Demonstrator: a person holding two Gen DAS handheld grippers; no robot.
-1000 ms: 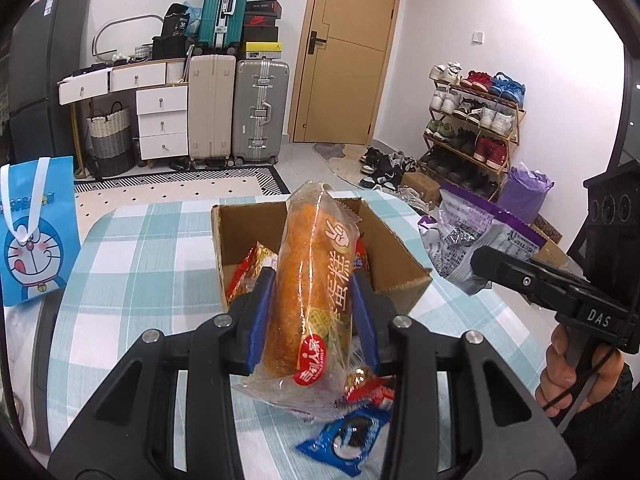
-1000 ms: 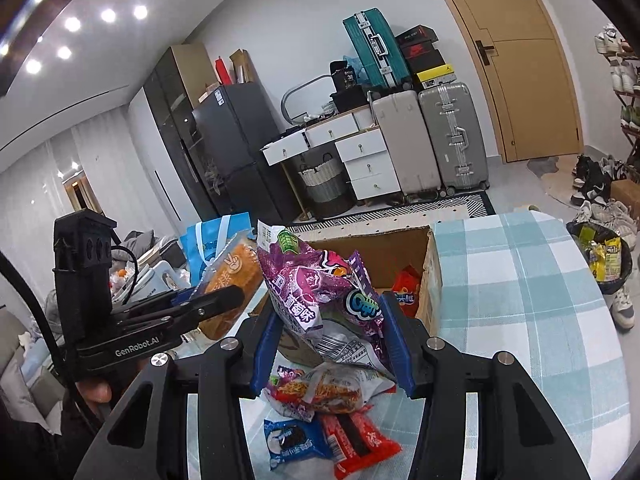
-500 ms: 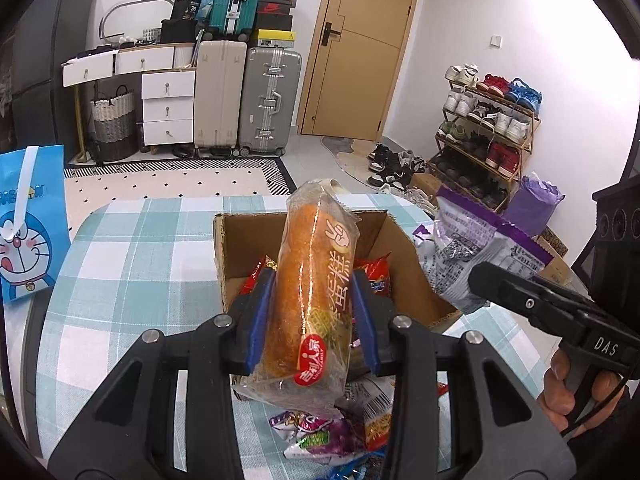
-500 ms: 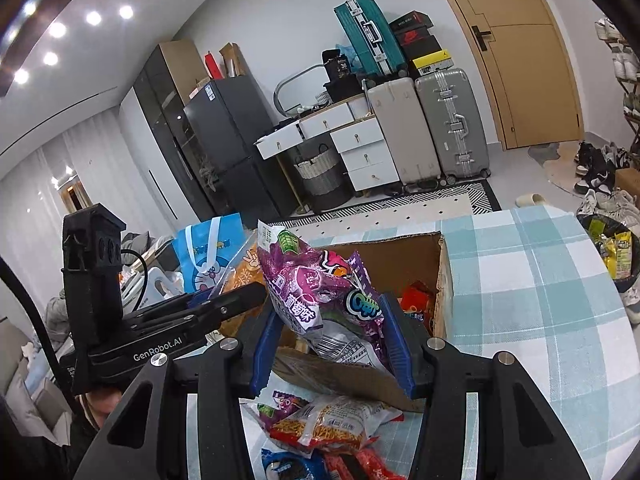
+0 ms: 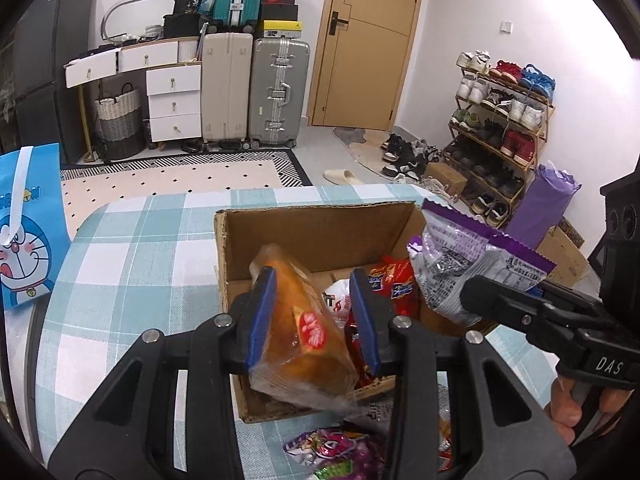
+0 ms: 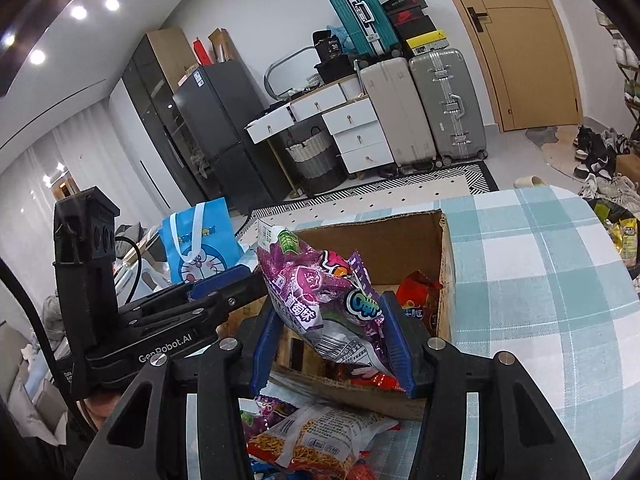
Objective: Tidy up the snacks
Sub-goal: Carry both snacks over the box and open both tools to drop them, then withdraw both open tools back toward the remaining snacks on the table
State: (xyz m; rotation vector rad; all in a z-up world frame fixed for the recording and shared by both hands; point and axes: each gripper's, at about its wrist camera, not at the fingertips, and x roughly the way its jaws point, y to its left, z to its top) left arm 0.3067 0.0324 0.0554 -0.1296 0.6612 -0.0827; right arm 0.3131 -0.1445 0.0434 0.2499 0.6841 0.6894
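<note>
The cake roll (image 5: pixel 298 334) is a long orange cake in a clear wrapper with a red sticker, and the left gripper (image 5: pixel 312 320) squeezes it tight between its blue pads. In the left view its long side points away toward 11 o'clock, and it hangs over the near left part of the open cardboard box (image 5: pixel 320 228), so the drop is straight down. The right gripper (image 5: pixel 520 312) is at 3 o'clock. In the right view, the right gripper (image 6: pixel 332 344) holds a shiny purple candy bag (image 6: pixel 320 296) over the box (image 6: pixel 384 240). The left gripper (image 6: pixel 224 284) is at 9 o'clock. More snack packs (image 6: pixel 316 440) lie on the checked table (image 6: pixel 540 280) at 6 o'clock.
</note>
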